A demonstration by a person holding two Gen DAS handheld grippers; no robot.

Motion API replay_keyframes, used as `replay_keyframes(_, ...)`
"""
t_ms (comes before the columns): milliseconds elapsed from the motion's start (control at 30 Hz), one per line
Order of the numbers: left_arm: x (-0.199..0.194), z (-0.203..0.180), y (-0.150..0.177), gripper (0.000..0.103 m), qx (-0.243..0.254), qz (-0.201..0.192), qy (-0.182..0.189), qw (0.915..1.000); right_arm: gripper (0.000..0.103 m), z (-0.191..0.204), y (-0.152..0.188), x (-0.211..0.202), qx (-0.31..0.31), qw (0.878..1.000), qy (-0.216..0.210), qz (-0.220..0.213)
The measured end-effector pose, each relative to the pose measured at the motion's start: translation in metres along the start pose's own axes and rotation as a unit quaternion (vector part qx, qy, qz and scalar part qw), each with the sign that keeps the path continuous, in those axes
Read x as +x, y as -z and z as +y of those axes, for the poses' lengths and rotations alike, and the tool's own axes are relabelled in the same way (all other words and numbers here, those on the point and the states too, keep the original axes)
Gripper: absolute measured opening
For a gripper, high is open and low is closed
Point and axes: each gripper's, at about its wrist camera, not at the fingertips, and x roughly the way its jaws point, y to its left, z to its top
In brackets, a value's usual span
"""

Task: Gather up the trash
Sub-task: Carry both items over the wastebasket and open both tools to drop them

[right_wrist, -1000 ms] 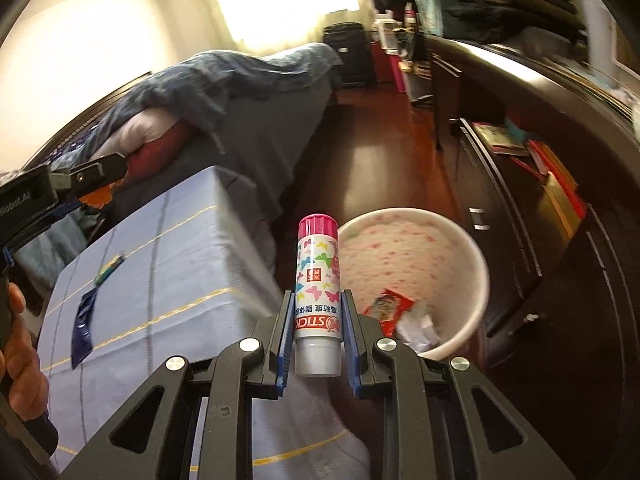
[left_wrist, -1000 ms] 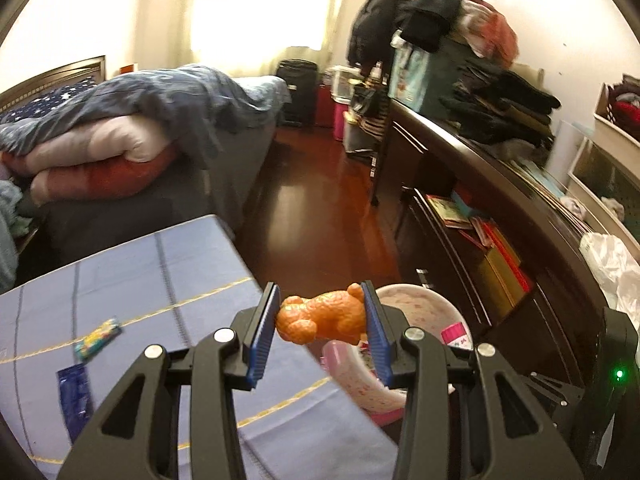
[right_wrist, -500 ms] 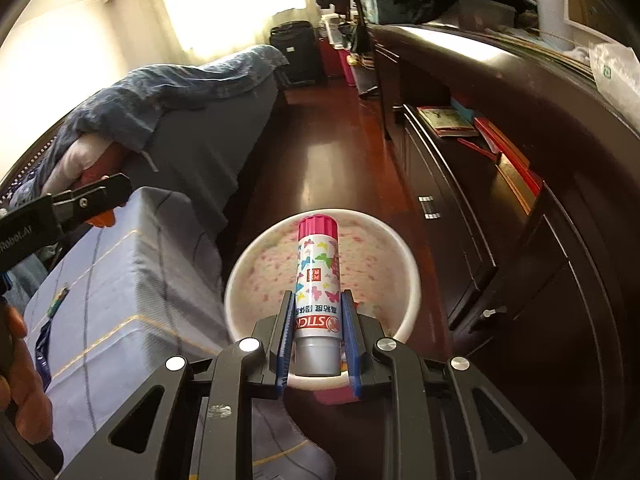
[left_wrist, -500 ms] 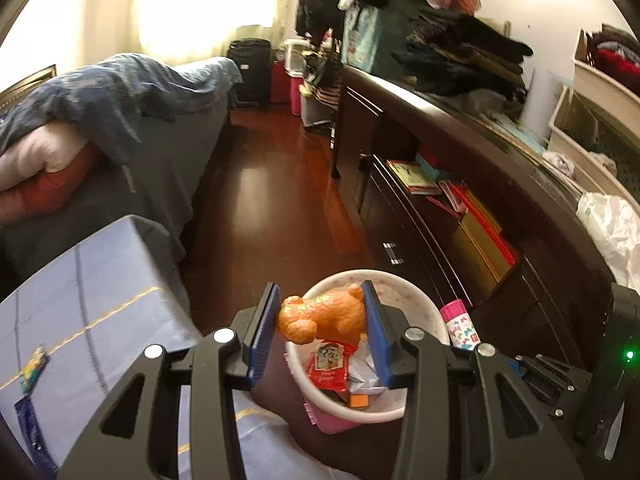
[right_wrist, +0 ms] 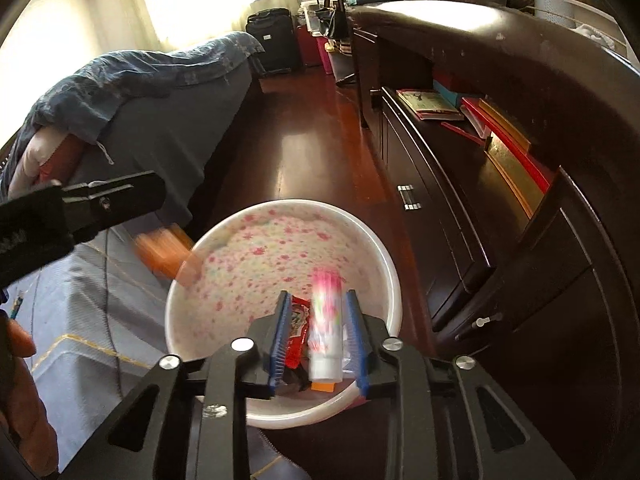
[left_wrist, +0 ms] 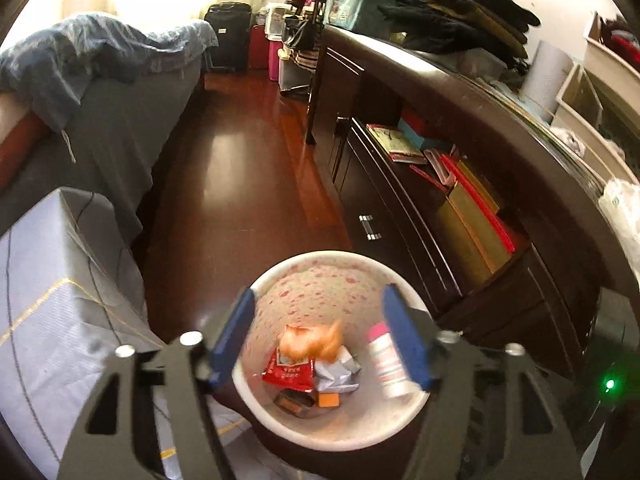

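Note:
A white bin with pink flecks (left_wrist: 320, 258) (right_wrist: 384, 258) stands on the floor below both grippers. My left gripper (left_wrist: 318, 334) is open above it; the orange bear toy (left_wrist: 310, 340), blurred, is loose and falling among the wrappers. My right gripper (right_wrist: 318, 330) is open over the bin's near side; the glue stick (right_wrist: 326, 320), blurred, drops between its fingers and shows in the left wrist view (left_wrist: 386, 358). A red wrapper (left_wrist: 288, 370), crumpled paper and a small orange piece lie inside. In the right wrist view the bear is an orange smear (right_wrist: 162, 250) at the bin's left rim.
A grey-blue cloth-covered table (left_wrist: 48, 320) is at left, touching the bin. A dark wooden dresser (left_wrist: 460, 184) with books on a shelf runs along the right. A bed (left_wrist: 100, 92) with blue bedding is at left. Bare wooden floor (left_wrist: 240, 168) lies between them.
Both grippers have opened over the bin. The orange bear has left the left gripper and the glue stick has left the right one; both are dropping into the bin.

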Motion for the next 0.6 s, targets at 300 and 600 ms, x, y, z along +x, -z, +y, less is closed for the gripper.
replay_keyframes(300, -0.003, 0.007, 0.0, 0.076, -0.01, -0.006, -0.001, 0.9999, 0.047, 0.003, 0.004, 0.0, 0.0, 1.0, 0.004, 0.002)
replay_keyframes(600, -0.051, 0.027, 0.009, 0.084, 0.004, -0.027, -0.083, 0.9962, 0.056, 0.03, 0.007, -0.028, -0.02, 1.0, -0.022, -0.002)
